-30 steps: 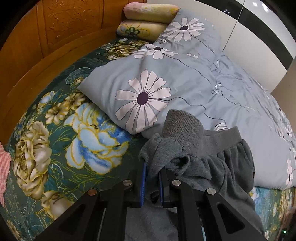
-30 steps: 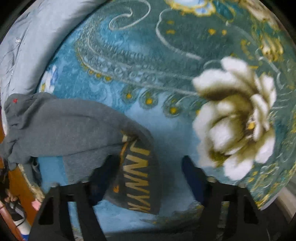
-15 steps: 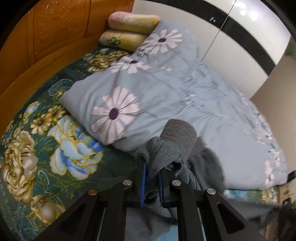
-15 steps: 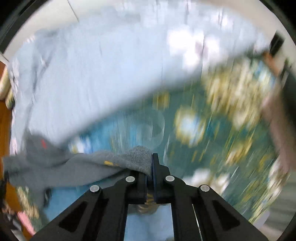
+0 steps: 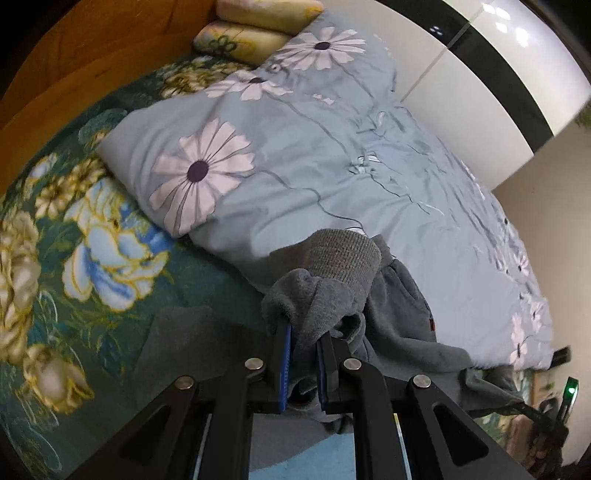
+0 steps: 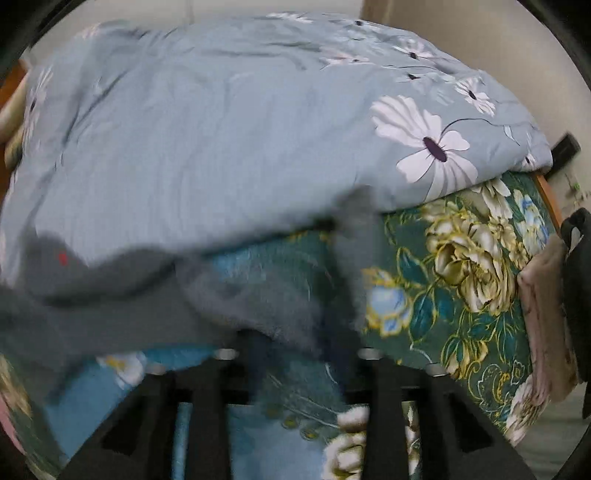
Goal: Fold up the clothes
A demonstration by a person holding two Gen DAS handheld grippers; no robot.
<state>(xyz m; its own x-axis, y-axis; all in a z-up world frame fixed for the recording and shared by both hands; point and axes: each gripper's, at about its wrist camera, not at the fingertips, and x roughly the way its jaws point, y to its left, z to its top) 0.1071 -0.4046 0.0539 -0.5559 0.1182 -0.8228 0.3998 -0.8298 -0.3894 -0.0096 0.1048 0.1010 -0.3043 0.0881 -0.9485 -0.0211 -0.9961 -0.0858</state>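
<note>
A bed fills the room's middle, spread with a dark teal sheet [image 5: 92, 295] printed in big cream, yellow and pale blue blossoms. Over its far half lies a grey-blue duvet [image 5: 332, 155] with large white daisies — rumpled, its near edge thick and rounded. Two yellowish floral pillows [image 5: 251, 22] are stacked at the bed's head corner, against an orange-brown wooden headboard [image 5: 92, 66]. Along the far edge stands a glossy white wardrobe [image 5: 480, 96] with a black band — ceiling lights glint in it. Beside it is a plain beige wall [image 5: 554, 221].
</note>
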